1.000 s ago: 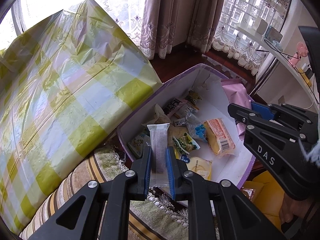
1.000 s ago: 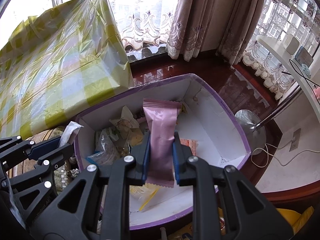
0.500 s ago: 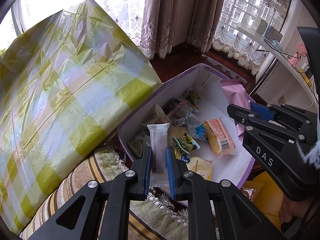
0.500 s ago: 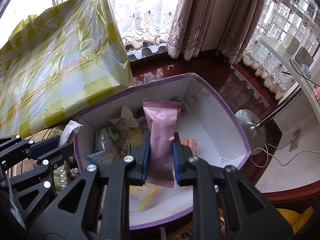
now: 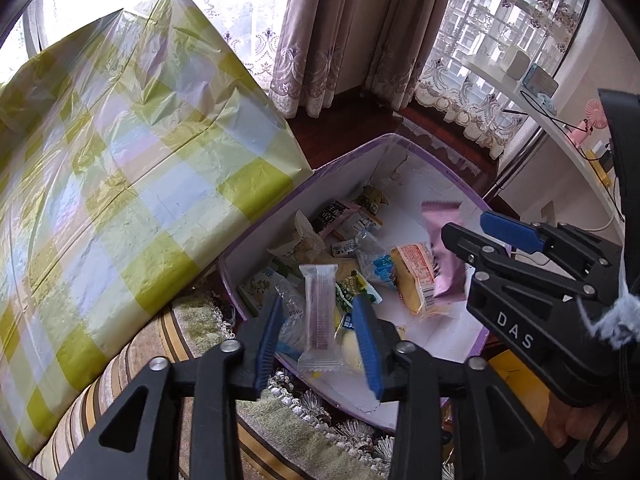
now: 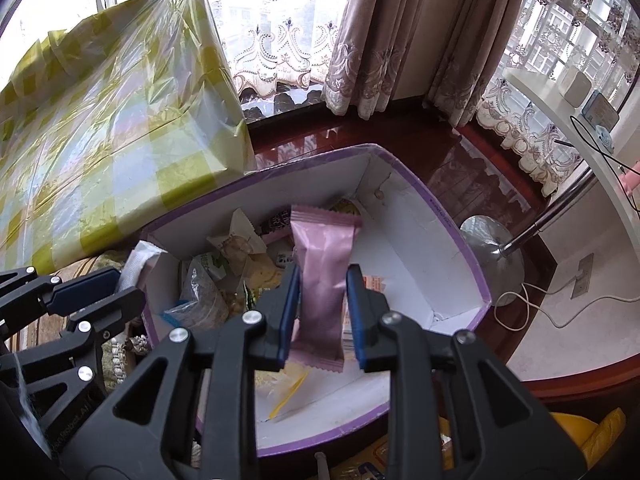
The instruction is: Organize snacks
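While we hold both grippers over the purple-rimmed box (image 6: 452, 236), snack packets fill its left half. Our left gripper (image 5: 322, 334) is opening, pads clear of the clear-wrapped wafer bar (image 5: 319, 312) between them. Our right gripper (image 6: 322, 312) is opening too, its pads beside the pink packet (image 6: 323, 276).

both grippers point steeply down, side by side. the left gripper (image 5: 322, 330) has its jaws opening, blue pads clear on both sides of the packet between them. the right gripper (image 6: 322, 314) is opening too, its pads just off the packet between them.
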A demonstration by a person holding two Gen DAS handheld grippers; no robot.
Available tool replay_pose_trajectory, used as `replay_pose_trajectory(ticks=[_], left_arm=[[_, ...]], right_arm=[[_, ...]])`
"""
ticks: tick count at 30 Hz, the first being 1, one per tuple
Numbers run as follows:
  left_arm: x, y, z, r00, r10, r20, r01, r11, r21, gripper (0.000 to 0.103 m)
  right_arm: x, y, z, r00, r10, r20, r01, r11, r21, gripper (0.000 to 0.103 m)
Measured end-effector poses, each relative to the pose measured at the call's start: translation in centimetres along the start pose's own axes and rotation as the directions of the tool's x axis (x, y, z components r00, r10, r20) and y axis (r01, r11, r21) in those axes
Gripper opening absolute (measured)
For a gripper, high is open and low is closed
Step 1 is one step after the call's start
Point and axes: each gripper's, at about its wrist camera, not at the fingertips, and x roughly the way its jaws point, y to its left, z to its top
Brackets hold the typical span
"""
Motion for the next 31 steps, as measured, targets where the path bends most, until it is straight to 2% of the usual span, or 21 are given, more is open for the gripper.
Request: replay_pose_trajectory(ticks=[1,2,3,5,6,9,12,20,25,28,31], left_arm=[[-0.2,0.2,0.0,1.0,0.0,0.005,0.0,1.0,-0.01,0.061],[-0.5,0.3,0.0,1.0,-0.007,0.009,0.007,1.0,-0.016,0.063],[-0.7,0.5,-0.1,1.0,-0.011,0.011,0.011,1.0,-0.022,0.064],[-0.9,0.5,-0.3,1.0,-0.014,-0.01,0.014,0.999,-0.035,0.079],[-0.9,0.5,-0.6,0.999,-0.03,-0.025,0.029,0.999,-0.037,0.083],[-0.8,0.1,-1.8,0.997,-0.041,-0.063,0.039,0.999,-0.023,0.083],[-1.3,0.1,-2.7,0.998,-0.031,-0.058,0.03,0.999,-0.029,0.084],[-1.6,1.5,-2.6,0.997,-0.028,-0.066,0.022,0.996,-0.09,0.101],[-1.8,0.7,-2.5,0.998,-0.019,-0.057,0.016,0.999,-0.043,0.103],[-2.1,-0.1,-2.4,0.998,-0.05,-0.041,0.05,0.999,-0.003,0.103],[-2.4,-0.5,-2.2,0.999,-0.039,-0.018,0.039,0.999,0.014,0.103]], right_arm=[[-0.1,-0.1,0.0,1.0,0.007,0.002,-0.007,1.0,0.005,0.063],[-0.2,-0.2,-0.1,1.0,0.01,0.007,-0.01,1.0,0.009,0.067],[-0.4,-0.2,-0.2,1.0,0.009,0.012,-0.009,1.0,0.008,0.069],[-0.6,-0.1,-0.4,1.0,0.01,0.009,-0.01,1.0,0.002,0.069],[-0.8,0.0,-0.6,1.0,0.01,0.006,-0.01,1.0,0.0,0.069],[-1.5,-0.2,-1.5,1.0,0.004,0.0,-0.004,1.0,0.008,0.07],[-2.2,-0.4,-2.5,1.0,-0.002,-0.006,0.002,1.0,0.009,0.07],[-2.7,-0.4,-3.0,1.0,-0.009,-0.007,0.009,1.0,-0.004,0.07],[-2.4,-0.4,-3.0,1.0,-0.008,-0.013,0.008,1.0,-0.004,0.07],[-2.3,-0.6,-3.1,1.0,-0.007,-0.018,0.007,1.0,0.003,0.07],[-2.4,-0.8,-3.0,1.0,-0.012,-0.017,0.012,1.0,0.01,0.07]])
